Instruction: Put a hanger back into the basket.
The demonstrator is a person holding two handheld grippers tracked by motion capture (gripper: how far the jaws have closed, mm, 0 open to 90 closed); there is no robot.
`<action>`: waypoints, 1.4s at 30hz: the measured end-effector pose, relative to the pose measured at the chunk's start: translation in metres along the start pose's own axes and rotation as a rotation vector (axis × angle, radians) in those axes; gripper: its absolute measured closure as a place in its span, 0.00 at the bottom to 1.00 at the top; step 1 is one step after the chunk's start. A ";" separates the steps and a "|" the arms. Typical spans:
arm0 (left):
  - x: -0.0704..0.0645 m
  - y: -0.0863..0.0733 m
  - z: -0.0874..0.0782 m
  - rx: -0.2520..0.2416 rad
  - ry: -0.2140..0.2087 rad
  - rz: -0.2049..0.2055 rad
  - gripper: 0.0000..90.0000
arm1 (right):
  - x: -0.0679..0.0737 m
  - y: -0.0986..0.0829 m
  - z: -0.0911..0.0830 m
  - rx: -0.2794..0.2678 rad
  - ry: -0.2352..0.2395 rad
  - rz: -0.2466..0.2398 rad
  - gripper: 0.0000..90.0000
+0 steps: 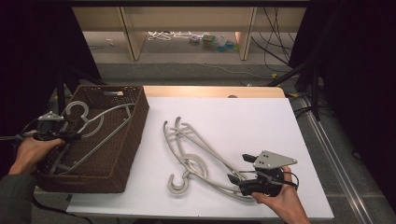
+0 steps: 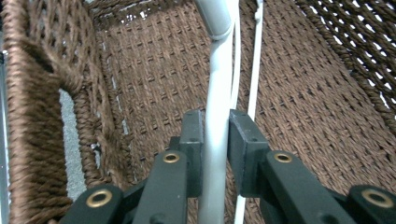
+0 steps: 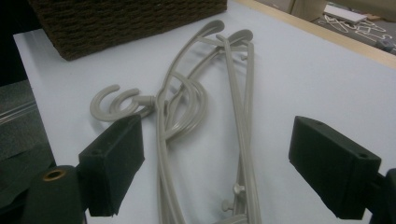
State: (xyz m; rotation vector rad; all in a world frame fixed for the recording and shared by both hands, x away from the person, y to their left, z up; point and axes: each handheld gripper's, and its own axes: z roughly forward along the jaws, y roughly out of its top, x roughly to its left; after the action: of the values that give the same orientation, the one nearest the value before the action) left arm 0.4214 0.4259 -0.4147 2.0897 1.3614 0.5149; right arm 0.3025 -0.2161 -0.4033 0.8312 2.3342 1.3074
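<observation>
- The left gripper is clamped on a grey hanger lying in the wicker basket at the table's left.
- The right gripper is spread wide, empty, at the near end of the stacked hangers on the white board.
- Their long axis runs from these jaws away toward the basket; the hooks point left of it.

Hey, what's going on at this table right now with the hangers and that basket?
A person is working with a gripper in each hand. The left gripper is shut on a grey hanger that lies inside the brown woven basket at the table's left. The right gripper has its jaws wide open around the ends of the beige hangers stacked on the white tabletop. It looks ready to grab them next.
</observation>
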 end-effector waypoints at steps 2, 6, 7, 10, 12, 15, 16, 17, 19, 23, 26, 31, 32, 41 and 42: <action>0.001 -0.001 0.001 0.008 0.013 -0.027 0.84 | 0.000 -0.001 0.000 0.005 0.000 0.004 0.21; 0.002 -0.001 0.002 -0.001 0.050 -0.068 0.73 | 0.000 -0.001 0.001 0.008 0.003 0.003 0.21; 0.003 -0.001 0.001 0.004 0.068 -0.070 0.73 | 0.000 -0.001 0.001 0.008 0.003 0.003 0.21; 0.003 0.001 -0.005 -0.018 0.126 -0.105 0.54 | -0.001 -0.001 0.001 0.004 0.001 0.002 0.21; 0.001 0.003 -0.010 -0.047 0.141 -0.132 0.47 | -0.001 -0.002 0.001 0.006 0.002 0.004 0.21; -0.008 0.008 -0.022 -0.110 0.117 -0.173 0.40 | -0.001 -0.002 0.001 0.002 -0.001 0.001 0.21; -0.013 0.010 -0.027 -0.141 0.123 -0.189 0.37 | -0.001 -0.002 0.002 0.004 -0.004 0.003 0.21; -0.021 0.012 -0.031 -0.171 0.121 -0.199 0.36 | 0.000 -0.002 0.002 0.003 -0.001 0.001 0.21; -0.036 0.016 -0.042 -0.217 0.091 -0.185 0.34 | 0.000 -0.002 0.003 0.004 0.004 0.001 0.21; -0.067 0.022 -0.062 -0.290 0.036 -0.161 0.32 | 0.001 -0.002 0.003 -0.002 -0.001 -0.001 0.21; -0.091 0.025 -0.074 -0.337 -0.028 -0.151 0.28 | 0.001 -0.002 0.002 -0.017 -0.010 -0.005 0.21; -0.147 0.019 -0.086 -0.472 -0.129 -0.125 0.26 | 0.002 -0.003 0.003 -0.043 -0.017 0.002 0.21; -0.156 0.017 -0.086 -0.489 -0.145 -0.123 0.25 | 0.002 -0.003 0.003 -0.041 -0.015 0.005 0.21; -0.222 -0.002 -0.076 -0.592 -0.294 -0.077 0.20 | 0.001 -0.004 0.005 -0.075 -0.013 0.036 0.19; -0.236 -0.007 -0.069 -0.619 -0.311 -0.059 0.20 | 0.001 -0.005 0.005 -0.080 -0.012 0.040 0.19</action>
State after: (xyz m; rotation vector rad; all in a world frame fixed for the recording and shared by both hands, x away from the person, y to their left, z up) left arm 0.2802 0.2302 -0.3683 1.5400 0.9279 0.4842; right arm 0.3029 -0.2139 -0.4100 0.8618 2.2513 1.3978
